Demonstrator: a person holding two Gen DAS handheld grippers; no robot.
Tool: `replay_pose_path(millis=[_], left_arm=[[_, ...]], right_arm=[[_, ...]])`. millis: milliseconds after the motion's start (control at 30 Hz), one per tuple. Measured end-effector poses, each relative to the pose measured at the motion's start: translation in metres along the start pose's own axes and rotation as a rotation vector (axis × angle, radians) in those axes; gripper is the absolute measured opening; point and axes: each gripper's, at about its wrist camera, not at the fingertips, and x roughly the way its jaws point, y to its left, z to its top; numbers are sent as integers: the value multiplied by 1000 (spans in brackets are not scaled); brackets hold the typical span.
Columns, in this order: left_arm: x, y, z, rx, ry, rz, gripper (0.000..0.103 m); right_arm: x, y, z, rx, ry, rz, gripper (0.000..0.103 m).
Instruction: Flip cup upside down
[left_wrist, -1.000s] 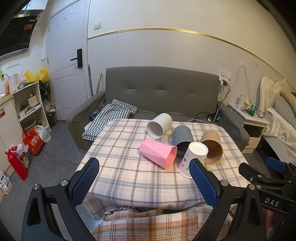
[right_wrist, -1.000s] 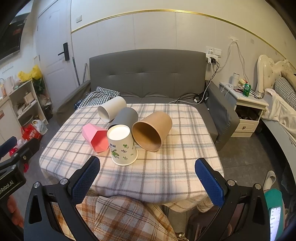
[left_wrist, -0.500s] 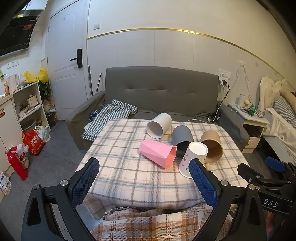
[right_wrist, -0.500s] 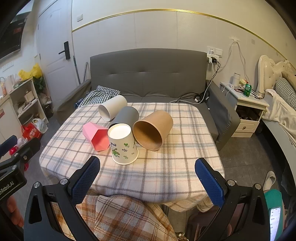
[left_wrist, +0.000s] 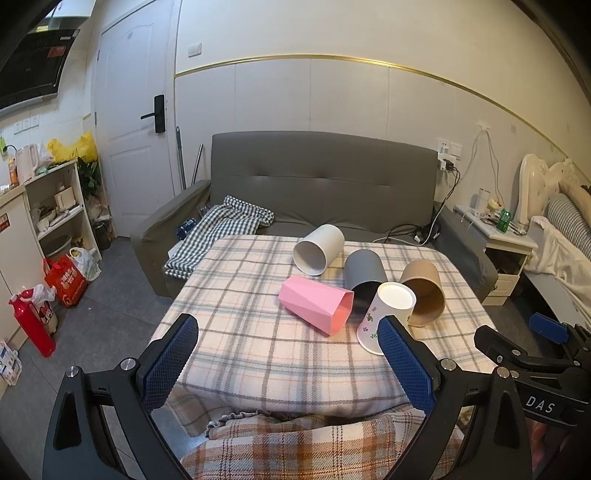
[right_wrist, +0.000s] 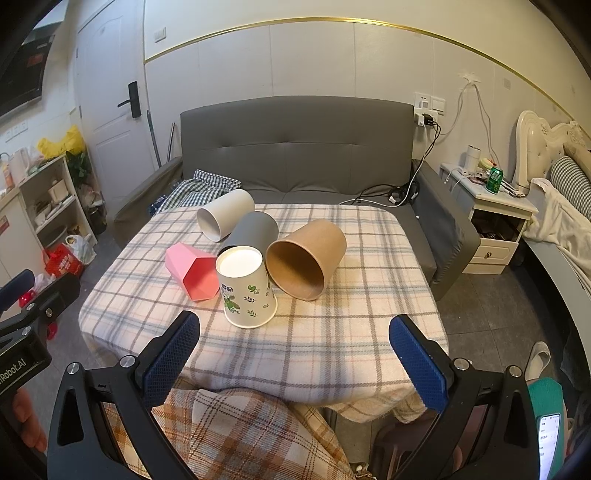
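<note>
Several cups sit on a plaid-covered table (left_wrist: 258, 332) (right_wrist: 351, 332). A white paper cup with green leaf print (left_wrist: 386, 314) (right_wrist: 246, 286) stands upside down near the front. A pink faceted cup (left_wrist: 314, 304) (right_wrist: 192, 271), a grey cup (left_wrist: 364, 271) (right_wrist: 255, 232), a white cup (left_wrist: 317, 249) (right_wrist: 223, 214) and a brown paper cup (left_wrist: 423, 293) (right_wrist: 304, 258) lie on their sides. My left gripper (left_wrist: 288, 363) is open and empty at the table's near edge. My right gripper (right_wrist: 293, 356) is open and empty, just short of the leaf-print cup.
A grey sofa (left_wrist: 317, 184) with a checked cloth (left_wrist: 221, 229) stands behind the table. A nightstand (right_wrist: 495, 218) and bed are at the right, shelves (left_wrist: 55, 210) and bags at the left. A plaid blanket (right_wrist: 240, 435) lies below the grippers.
The right wrist view has crept slightly closer to the table and cups. The left gripper has barely moved. No cup has moved.
</note>
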Motion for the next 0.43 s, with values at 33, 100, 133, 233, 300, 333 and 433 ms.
replay_pose_path(millis=[33,100,133,233,300,333,433], left_arm=[[0,0,0,0,-1,0,101],[0,0,1,1,-1,1,101],[0,0,1,1,-1,1,101],[0,0,-1,1,-1,0,101],[0,0,0,2,-5,6,101],[0,0,0,2,-10,13,101],[0,0,-1,-2,-5,4,101]], right_arm=[[0,0,0,0,1,0,103],[0,0,0,0,1,-2,103],[0,0,0,-1,0,-5,103],[0,1,0,-6,-2,-4,103],[1,2,-1,-10,-3,-3,103],[1,2,-1,-10,-2,-2,103],[1,2,-1,-8,-1,-2,103]])
